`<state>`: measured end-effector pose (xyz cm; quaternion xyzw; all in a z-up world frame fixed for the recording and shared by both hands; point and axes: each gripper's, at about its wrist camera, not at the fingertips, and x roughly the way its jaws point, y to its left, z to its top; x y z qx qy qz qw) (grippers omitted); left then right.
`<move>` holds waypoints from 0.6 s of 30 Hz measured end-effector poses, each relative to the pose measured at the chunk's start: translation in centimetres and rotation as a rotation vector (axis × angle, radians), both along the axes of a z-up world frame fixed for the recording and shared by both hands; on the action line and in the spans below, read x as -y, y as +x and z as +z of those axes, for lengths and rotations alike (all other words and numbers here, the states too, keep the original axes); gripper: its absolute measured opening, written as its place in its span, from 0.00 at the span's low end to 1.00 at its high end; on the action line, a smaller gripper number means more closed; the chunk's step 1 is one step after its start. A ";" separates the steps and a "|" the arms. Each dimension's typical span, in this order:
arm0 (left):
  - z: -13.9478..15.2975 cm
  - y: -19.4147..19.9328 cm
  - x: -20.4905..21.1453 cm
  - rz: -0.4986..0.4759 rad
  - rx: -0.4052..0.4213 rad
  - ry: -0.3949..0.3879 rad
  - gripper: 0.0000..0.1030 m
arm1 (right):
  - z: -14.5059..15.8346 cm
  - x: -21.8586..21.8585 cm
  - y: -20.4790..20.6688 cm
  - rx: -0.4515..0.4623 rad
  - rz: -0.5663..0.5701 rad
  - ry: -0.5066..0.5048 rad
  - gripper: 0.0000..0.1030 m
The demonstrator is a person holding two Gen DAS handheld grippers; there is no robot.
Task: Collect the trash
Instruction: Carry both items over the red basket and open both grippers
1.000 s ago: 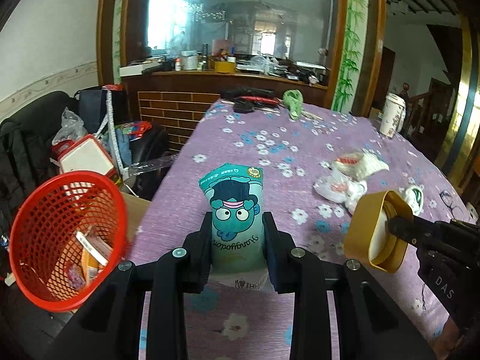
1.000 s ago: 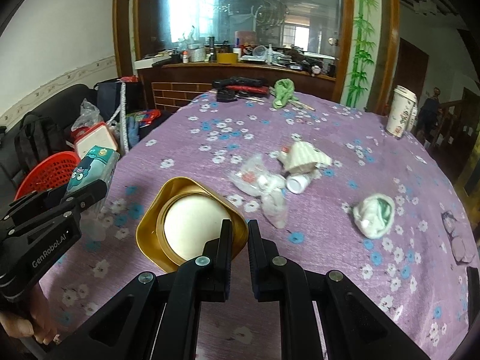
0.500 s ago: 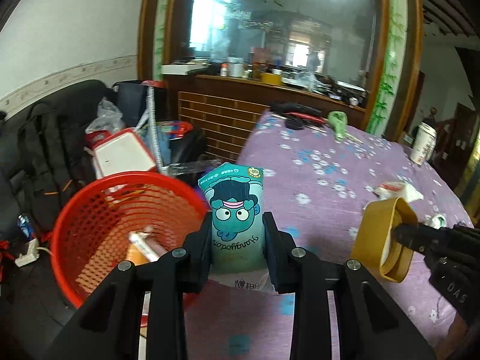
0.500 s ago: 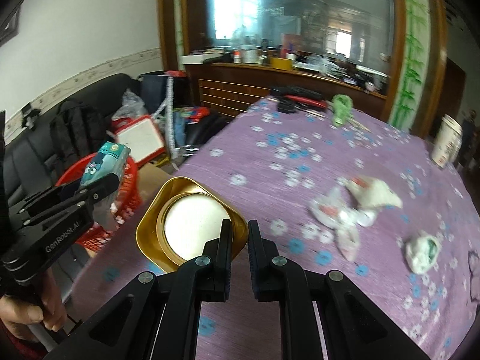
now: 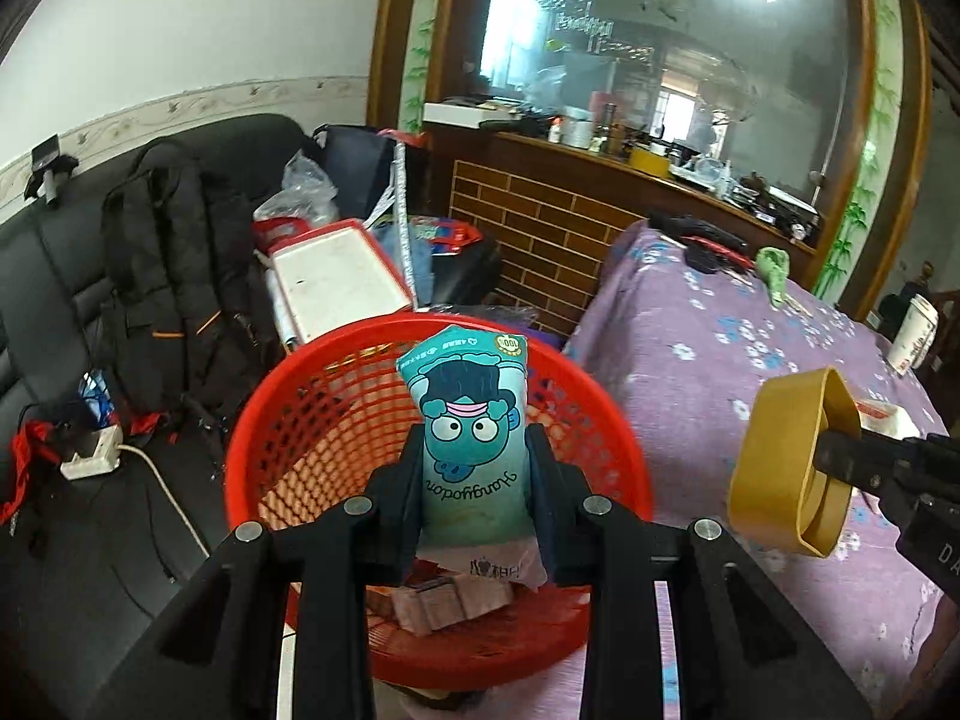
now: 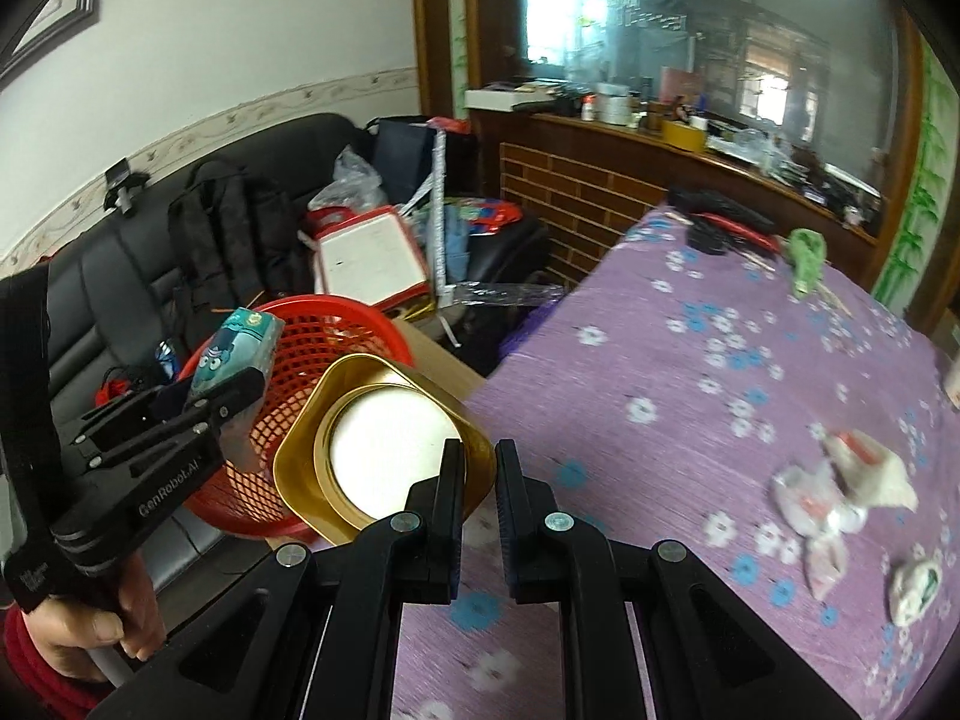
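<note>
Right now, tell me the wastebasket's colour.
Red wastebasket, an open mesh; clearest in the left wrist view.

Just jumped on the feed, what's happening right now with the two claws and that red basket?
A person is clearing trash with both claws. The left claw is shut on a teal cartoon snack packet, holding it over the red basket, which already has some wrappers inside. The right claw pinches the rim of a gold tray at the table edge beside the basket. Crumpled wrappers remain on the purple tablecloth.

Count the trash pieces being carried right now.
2: the teal packet in the left hand-held gripper over the red basket; the gold tray in the right hand-held gripper beside it.
</note>
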<state>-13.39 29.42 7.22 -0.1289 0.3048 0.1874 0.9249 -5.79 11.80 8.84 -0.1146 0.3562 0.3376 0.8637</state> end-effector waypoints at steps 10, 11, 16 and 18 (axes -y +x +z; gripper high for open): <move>-1.4 0.0 -3.0 0.048 -0.023 -0.022 0.32 | -0.9 -6.3 1.5 -0.044 0.059 -0.004 0.11; -1.4 0.0 -3.2 0.052 -0.022 -0.025 0.33 | -0.9 -6.9 1.6 -0.045 0.060 -0.003 0.13; -1.3 -0.5 -4.0 0.078 0.000 -0.039 0.50 | -1.0 -7.4 2.0 -0.051 0.056 0.016 0.27; -1.0 -0.6 -3.9 0.081 0.002 -0.028 0.50 | -0.7 -6.7 1.9 -0.044 0.052 0.027 0.27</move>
